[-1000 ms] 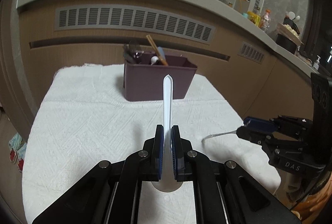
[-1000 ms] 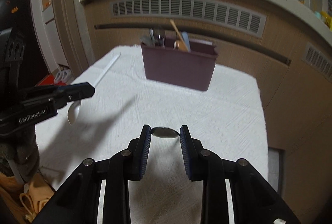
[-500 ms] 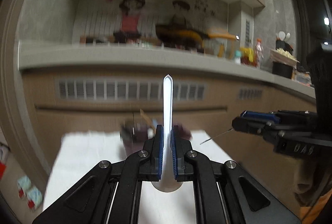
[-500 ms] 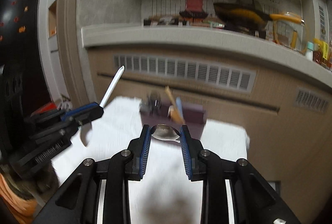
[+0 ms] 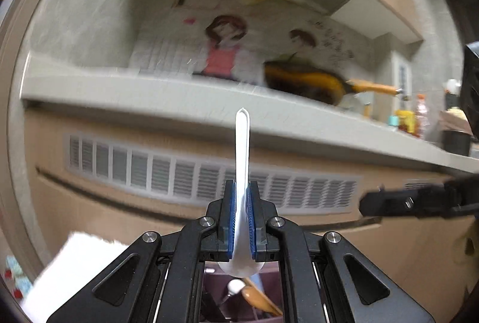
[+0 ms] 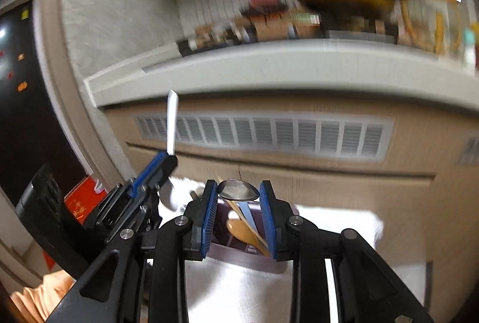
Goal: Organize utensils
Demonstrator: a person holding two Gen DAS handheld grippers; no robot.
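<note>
**Both spoons lifted over the bin**

Left gripper point(image 5: 242, 213) jaws clamp the white spoon point(image 5: 242, 149), handle up; right gripper point(image 6: 238, 213) jaws pinch a metal spoon point(image 6: 238, 190). Since 1 s ago both rose off the worktop, now approx above the purple bin point(image 6: 239, 251), prob. ready to drop in

Black left gripper point(image 5: 242, 215), right gripper point(image 6: 238, 215): blue ribbed pads, silver screws.
</note>
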